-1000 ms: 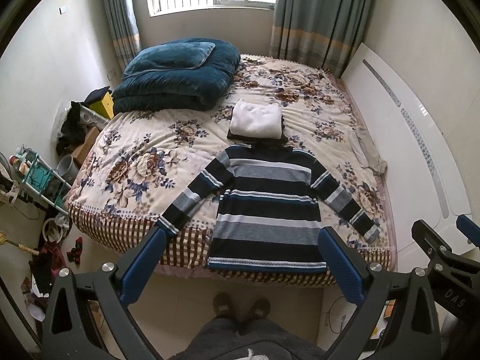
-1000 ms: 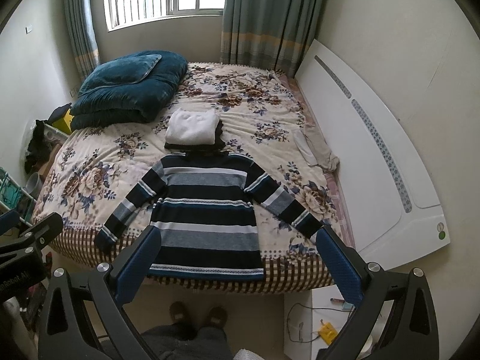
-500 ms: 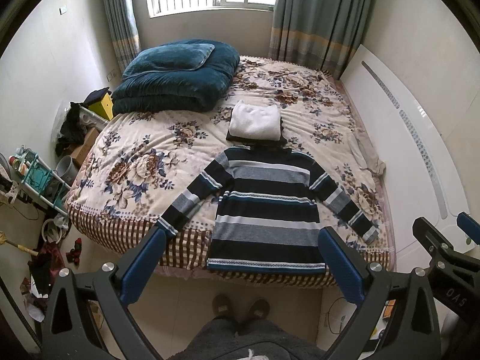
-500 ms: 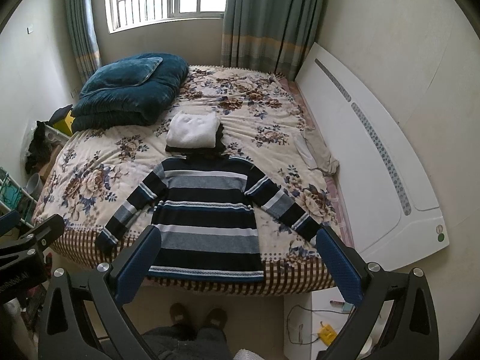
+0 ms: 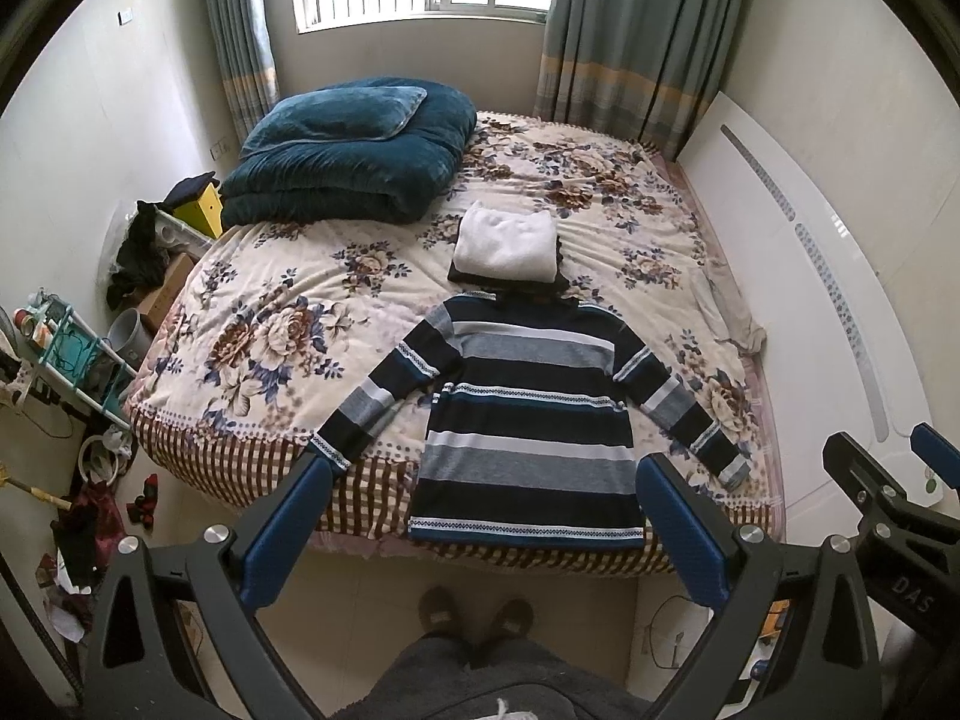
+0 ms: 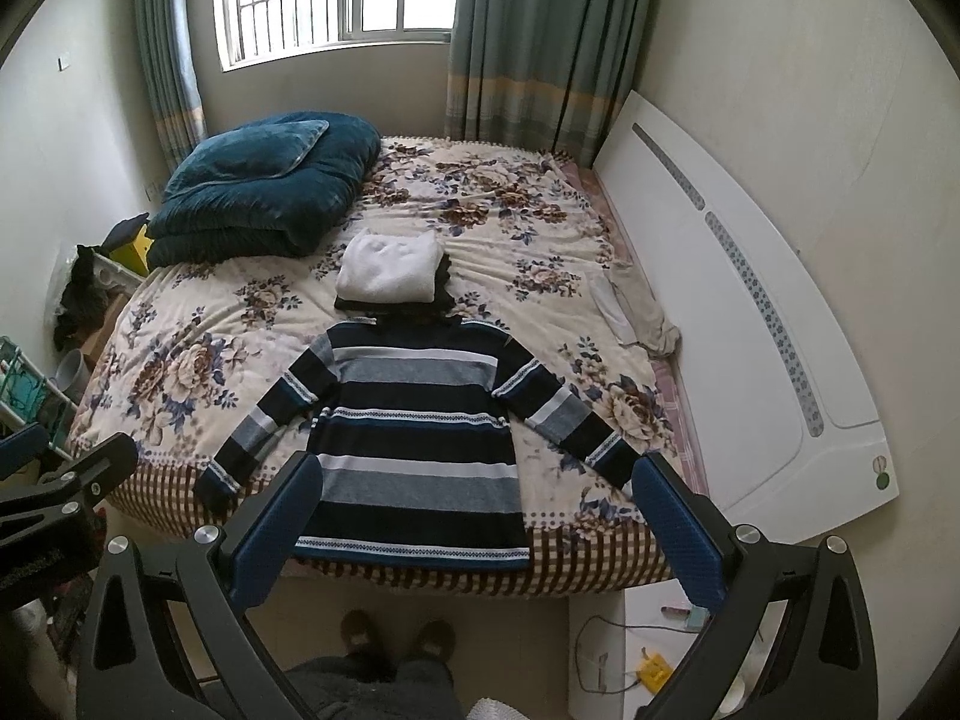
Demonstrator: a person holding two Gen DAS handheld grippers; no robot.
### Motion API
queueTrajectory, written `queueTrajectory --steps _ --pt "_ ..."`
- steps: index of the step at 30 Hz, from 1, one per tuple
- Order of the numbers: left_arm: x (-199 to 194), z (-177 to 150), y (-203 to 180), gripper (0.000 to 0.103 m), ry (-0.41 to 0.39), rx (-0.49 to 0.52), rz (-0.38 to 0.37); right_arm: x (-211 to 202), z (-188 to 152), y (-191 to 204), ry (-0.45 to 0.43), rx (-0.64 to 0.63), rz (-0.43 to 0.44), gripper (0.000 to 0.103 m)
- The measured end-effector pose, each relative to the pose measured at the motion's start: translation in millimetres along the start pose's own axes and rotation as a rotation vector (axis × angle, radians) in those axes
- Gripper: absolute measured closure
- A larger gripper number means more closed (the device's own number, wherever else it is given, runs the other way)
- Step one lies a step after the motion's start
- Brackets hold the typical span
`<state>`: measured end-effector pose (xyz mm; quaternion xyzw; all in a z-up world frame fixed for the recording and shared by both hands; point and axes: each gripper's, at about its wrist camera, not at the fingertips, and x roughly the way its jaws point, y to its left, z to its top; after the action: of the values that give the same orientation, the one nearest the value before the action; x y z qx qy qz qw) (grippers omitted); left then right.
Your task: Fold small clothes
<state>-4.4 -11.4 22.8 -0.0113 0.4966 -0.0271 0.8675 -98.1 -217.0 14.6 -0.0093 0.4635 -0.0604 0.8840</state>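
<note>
striped sweater [image 5: 528, 420] flat on bed [image 5: 252, 324] | left gripper [image 5: 480, 516], right gripper [image 6: 474, 510] above it, both spread, empty

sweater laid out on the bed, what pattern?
The sweater has horizontal stripes in dark navy, grey, white and teal; clearest in the left wrist view.

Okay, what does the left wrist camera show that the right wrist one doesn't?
Only the left wrist view shows the cluttered floor by the shelf rack. Only the right wrist view shows the yellow item on the white stand beside the bed. Both show the striped sweater spread flat, the folded white garment and the blue quilt.
</note>
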Motion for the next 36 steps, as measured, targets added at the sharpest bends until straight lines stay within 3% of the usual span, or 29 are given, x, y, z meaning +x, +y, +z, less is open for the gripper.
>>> queueTrajectory --steps 12,19,24,29,36 --pt "5.9 13.2 -8.7 0.000 0.004 0.005 -0.018 2.5 0.3 4.7 0.005 0.007 -0.004 0.000" --pt "23.4 21.1 12.4 0.000 0.019 0.023 -0.045 13.7 4.9 14.3 0.028 0.031 -0.015 0.000" --pt "48.1 28.3 23.5 0.000 -0.037 0.044 -0.009 30.4 6.2 18.5 0.042 0.068 -0.025 0.000" --pt "127.3 40.5 19.0 0.000 -0.056 0.082 0.061 97.6 -4.5 -15.7 0.102 0.213 -0.048 0.000" --pt "268.9 43.7 -13.7 0.000 0.030 0.115 0.143 259.3 -69.8 -144.0 0.282 0.548 -0.163 0.000"
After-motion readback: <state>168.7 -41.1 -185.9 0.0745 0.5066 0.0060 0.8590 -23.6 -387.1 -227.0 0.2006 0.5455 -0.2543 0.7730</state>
